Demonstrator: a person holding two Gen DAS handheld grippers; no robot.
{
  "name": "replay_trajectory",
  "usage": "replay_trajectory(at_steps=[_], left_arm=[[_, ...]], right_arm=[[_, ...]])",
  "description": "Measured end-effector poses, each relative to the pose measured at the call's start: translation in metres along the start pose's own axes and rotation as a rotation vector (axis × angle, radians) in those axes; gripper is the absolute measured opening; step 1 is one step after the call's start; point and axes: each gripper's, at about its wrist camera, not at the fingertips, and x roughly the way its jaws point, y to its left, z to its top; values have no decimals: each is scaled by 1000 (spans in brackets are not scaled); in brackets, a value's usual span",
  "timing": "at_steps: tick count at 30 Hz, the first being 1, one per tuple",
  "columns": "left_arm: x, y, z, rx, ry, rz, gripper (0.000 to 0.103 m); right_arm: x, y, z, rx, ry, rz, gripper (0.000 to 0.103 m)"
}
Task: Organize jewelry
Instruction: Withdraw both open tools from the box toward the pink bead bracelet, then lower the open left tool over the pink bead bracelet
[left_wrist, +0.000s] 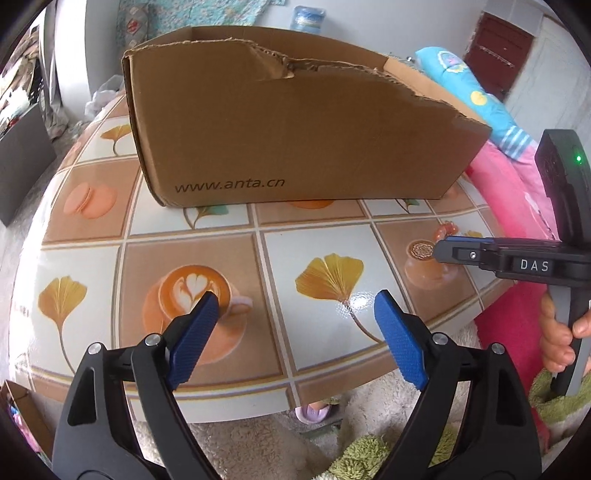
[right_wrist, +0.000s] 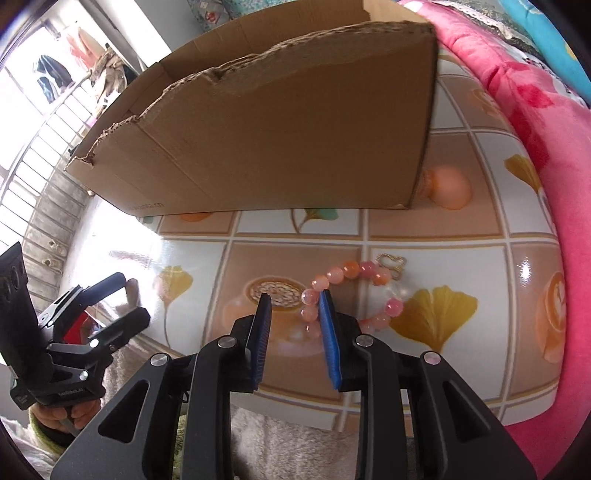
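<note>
A bracelet (right_wrist: 349, 267) of pink and orange beads lies on the tiled tablecloth, with a small gold charm (right_wrist: 393, 264) at its far side. My right gripper (right_wrist: 295, 295) points down at the bracelet's left arc. Its jaws stand a little apart, and two beads sit between them close to the right pad. I see no pad pressing on them. In the left wrist view a few beads of the bracelet (left_wrist: 445, 229) show just past the right gripper (left_wrist: 443, 249). My left gripper (left_wrist: 297, 293) hangs wide open over the table with nothing between its fingers.
A torn cardboard box (left_wrist: 295, 129) with an open top stands on the table (left_wrist: 92, 266) behind both grippers. A pink blanket (left_wrist: 506, 192) lies along the table's right side. A hand (left_wrist: 557, 339) grips the right gripper's handle. A fluffy rug (left_wrist: 369, 413) lies below the near edge.
</note>
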Motion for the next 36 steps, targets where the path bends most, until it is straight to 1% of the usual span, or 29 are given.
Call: replay_trajectory(at_steps=[3,6,12,15,18,21,23,25,27,29,32,36], left_arm=[[0,0,0,-11,10,12,83],[1,-2,-1,-13,21,44,83],[1,-2,0,-50,28,63,84],[1,-2,0,-59,31,69,84],[0,-2,0,-62,32,70,84],[0,-1,-1,-60,29,76,84],[2,-2,1,-54,31,81,84],[2,-2,0,-50,32,83,86],[3,-4,0,-44,34,90,88],[4,-6,1,-40,36,100,88],[6,-7,2,-33,42,109,89],[7,-10,3,-20,47,124,89]], right_arm=[[7,11,6,-11,10,28,27],[18,27,15,-23,28,91,27],[35,61,28,-51,55,213,27],[35,68,30,-55,46,257,28],[25,62,29,-40,17,266,33],[6,44,25,-6,-43,243,33],[-8,29,22,19,-88,187,33],[-18,15,15,29,-121,91,33],[-20,4,9,31,-134,-17,33],[-17,-2,3,35,-123,-73,33],[-8,4,-4,24,-107,-88,32],[0,24,-6,-47,-116,-111,32]])
